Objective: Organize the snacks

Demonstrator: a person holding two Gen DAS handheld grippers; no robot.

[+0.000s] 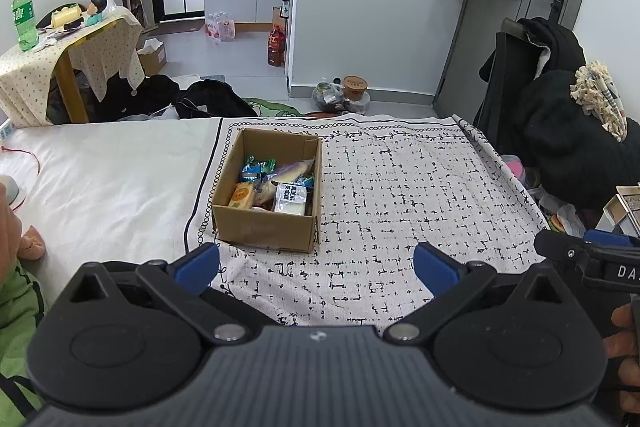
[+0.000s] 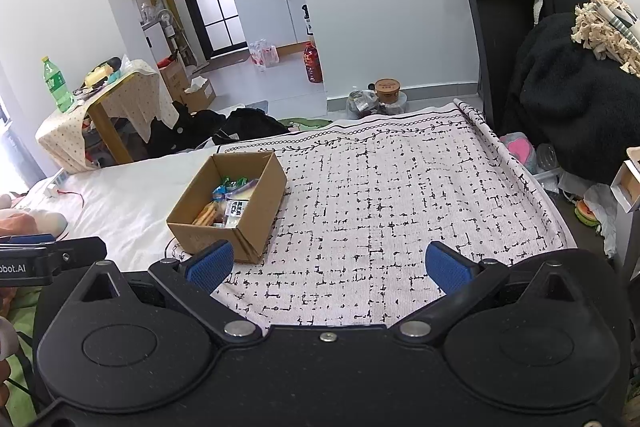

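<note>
Both my left claw [image 1: 316, 265] and right claw [image 2: 327, 267] hang spread and empty over the patterned cloth [image 1: 400, 187] on the bed, the snacks [image 1: 276, 189] already in the cardboard box [image 1: 264, 227] just beyond, so I judge sorting finished.

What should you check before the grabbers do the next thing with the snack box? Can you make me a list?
1. Left gripper open with nothing in it: ok.
2. Right gripper open with nothing in it: ok.
3. Cardboard box upright with its top open: ok.
4. Snacks inside the box, none lying loose on the patterned cloth: ok.
5. Box standing flat on the cloth, away from the bed's edge: ok.
6. Room left in the box for more snacks: cannot tell, the near wall hides part of the inside.
</note>
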